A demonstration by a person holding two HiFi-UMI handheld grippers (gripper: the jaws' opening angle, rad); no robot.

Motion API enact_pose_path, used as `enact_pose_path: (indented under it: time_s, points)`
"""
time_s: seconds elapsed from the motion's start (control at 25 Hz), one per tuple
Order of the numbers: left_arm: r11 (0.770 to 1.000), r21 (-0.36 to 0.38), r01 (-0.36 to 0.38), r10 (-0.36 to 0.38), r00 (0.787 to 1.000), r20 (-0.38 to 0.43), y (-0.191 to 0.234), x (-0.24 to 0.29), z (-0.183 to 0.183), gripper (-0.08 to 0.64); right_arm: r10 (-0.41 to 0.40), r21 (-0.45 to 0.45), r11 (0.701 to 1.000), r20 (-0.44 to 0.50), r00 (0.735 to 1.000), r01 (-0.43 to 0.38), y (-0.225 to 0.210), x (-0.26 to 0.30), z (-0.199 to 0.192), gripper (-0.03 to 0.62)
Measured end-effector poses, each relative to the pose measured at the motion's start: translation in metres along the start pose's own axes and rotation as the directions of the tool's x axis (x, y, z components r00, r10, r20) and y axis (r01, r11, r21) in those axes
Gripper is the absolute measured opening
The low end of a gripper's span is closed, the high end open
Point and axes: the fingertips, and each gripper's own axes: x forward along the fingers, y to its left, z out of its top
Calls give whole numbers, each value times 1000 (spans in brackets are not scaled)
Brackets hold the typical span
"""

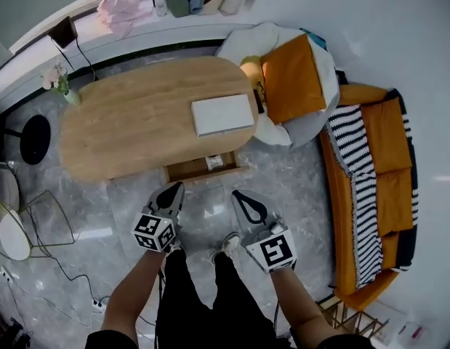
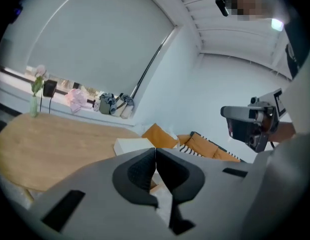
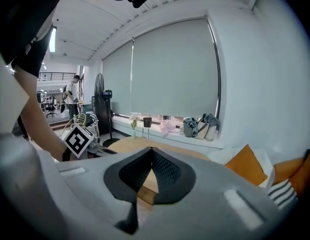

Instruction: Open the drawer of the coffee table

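Drawer point(image 1: 199, 167) of the coffee table point(image 1: 130, 122) stands pulled out, so the task looks done. Left claw point(image 1: 179, 186) and right claw point(image 1: 236, 193) are pressed together, empty.

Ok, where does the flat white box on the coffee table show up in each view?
Head view: flat white box on the right part of the oval tabletop.
Left gripper view: just left of centre, right above the jaws.
Right gripper view: not in it.
Shared landmark: orange cushion, in all three.
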Motion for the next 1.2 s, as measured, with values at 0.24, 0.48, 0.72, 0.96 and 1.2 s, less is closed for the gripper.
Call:
enact_pose_path:
  time_s: [0.24, 0.48, 0.72, 0.96, 1.2]
  points:
    - [987, 161, 16, -31, 995, 94, -57, -23, 92, 8, -74, 43, 996, -1, 997, 74, -20, -50, 44, 5]
    - [977, 210, -21, -28, 973, 229, -96, -70, 179, 8, -149, 140, 980, 23, 989, 144, -43, -92, 75, 5]
    - [974, 214, -74, 1, 946, 324, -124, -108, 223, 8, -165, 150, 978, 126, 978, 146, -59, -122, 120, 5]
    - [934, 332, -135, -13, 913, 407, -168, -142, 266, 8, -149, 156, 981, 212, 966, 117, -80, -150, 154, 5]
    - [880, 424, -213, -27, 869, 493, -205, -189, 312, 8, -132, 121, 987, 265, 955, 103, -90, -172, 181, 5]
